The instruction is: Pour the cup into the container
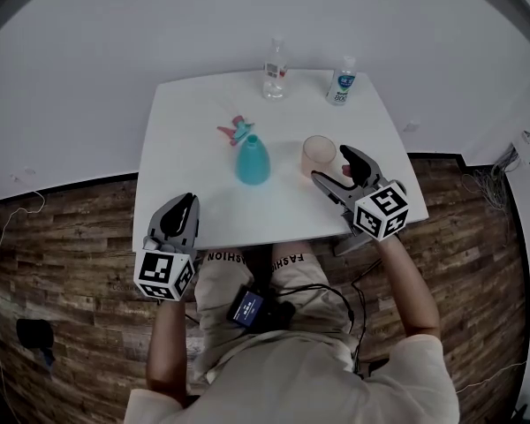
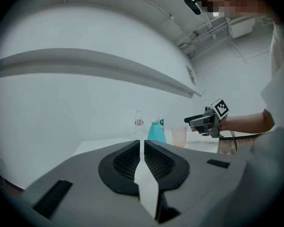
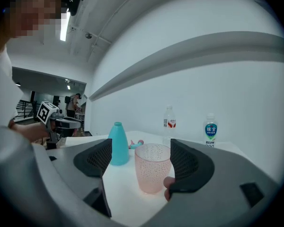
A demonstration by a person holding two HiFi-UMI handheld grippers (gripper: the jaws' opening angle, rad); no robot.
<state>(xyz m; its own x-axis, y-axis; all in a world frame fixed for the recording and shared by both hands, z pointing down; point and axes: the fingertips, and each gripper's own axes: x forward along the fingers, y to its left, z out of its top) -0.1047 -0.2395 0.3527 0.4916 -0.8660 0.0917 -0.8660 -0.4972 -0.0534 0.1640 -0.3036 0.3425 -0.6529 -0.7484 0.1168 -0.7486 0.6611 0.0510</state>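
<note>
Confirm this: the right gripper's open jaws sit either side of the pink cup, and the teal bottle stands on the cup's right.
Not quite. The right gripper does have open jaws either side of the pink cup, but the teal bottle stands on the cup's left, as the head view shows.

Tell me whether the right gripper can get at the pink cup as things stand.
Probably yes. The right gripper has its jaws apart, and the pink cup stands upright right in front of their gap with nothing between. The teal bottle stands off to one side, clear of the way.
</note>
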